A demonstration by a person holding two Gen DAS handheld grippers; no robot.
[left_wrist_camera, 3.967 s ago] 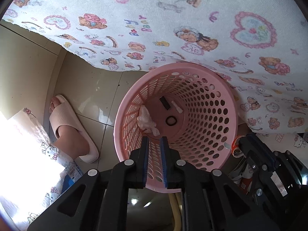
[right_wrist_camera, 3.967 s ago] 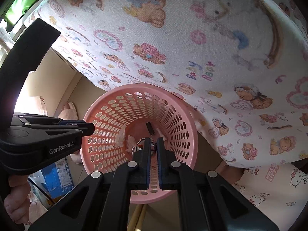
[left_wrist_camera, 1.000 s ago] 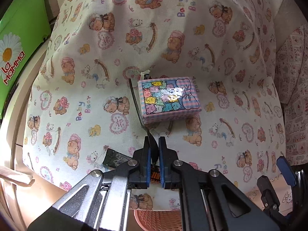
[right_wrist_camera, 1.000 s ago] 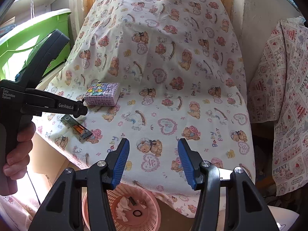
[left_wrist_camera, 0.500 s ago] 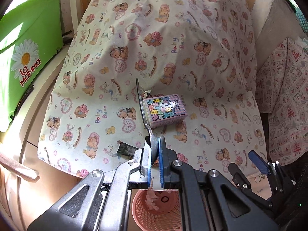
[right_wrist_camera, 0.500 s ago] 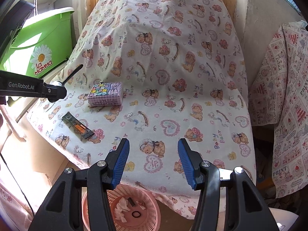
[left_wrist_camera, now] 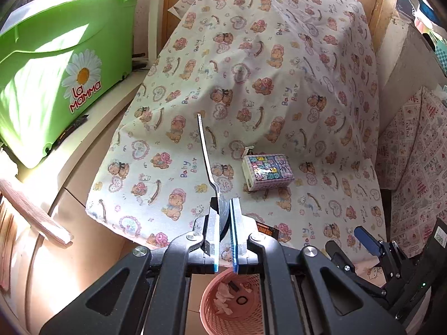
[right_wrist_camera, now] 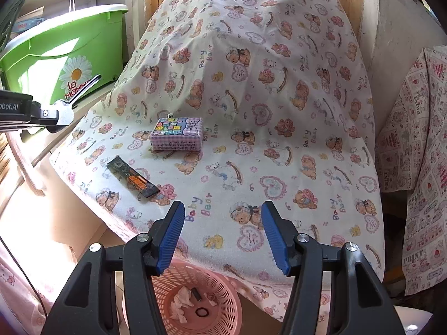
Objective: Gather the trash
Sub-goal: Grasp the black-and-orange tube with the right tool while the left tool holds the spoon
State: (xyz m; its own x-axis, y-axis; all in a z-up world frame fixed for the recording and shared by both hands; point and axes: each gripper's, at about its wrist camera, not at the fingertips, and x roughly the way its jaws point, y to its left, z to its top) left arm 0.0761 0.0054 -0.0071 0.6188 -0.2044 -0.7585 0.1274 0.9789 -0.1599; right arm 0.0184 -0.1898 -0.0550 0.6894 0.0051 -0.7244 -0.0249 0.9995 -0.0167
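Note:
My left gripper (left_wrist_camera: 224, 209) is shut on a thin plastic spoon (left_wrist_camera: 206, 156) that sticks up and forward above the table's front left part; it also shows at the left in the right wrist view (right_wrist_camera: 60, 111). My right gripper (right_wrist_camera: 223, 231) is open and empty above the table's front edge. A pink wicker-style trash basket (right_wrist_camera: 223, 307) stands on the floor below, holding crumpled tissue (right_wrist_camera: 180, 304) and small scraps. A dark snack wrapper (right_wrist_camera: 132, 178) and a pink patterned tissue pack (right_wrist_camera: 176, 135) lie on the bear-print cloth (right_wrist_camera: 279, 139).
A green "La Mamma" tub (left_wrist_camera: 56, 67) sits on a ledge to the left. A printed cloth (right_wrist_camera: 419, 167) hangs at the right. Wooden boards (left_wrist_camera: 30, 209) lean at the far left. The basket also shows below my left gripper (left_wrist_camera: 232, 301).
My left gripper has lifted up and back from the table with the spoon in it, and the table looks farther away. My right gripper stays open, nearly still.

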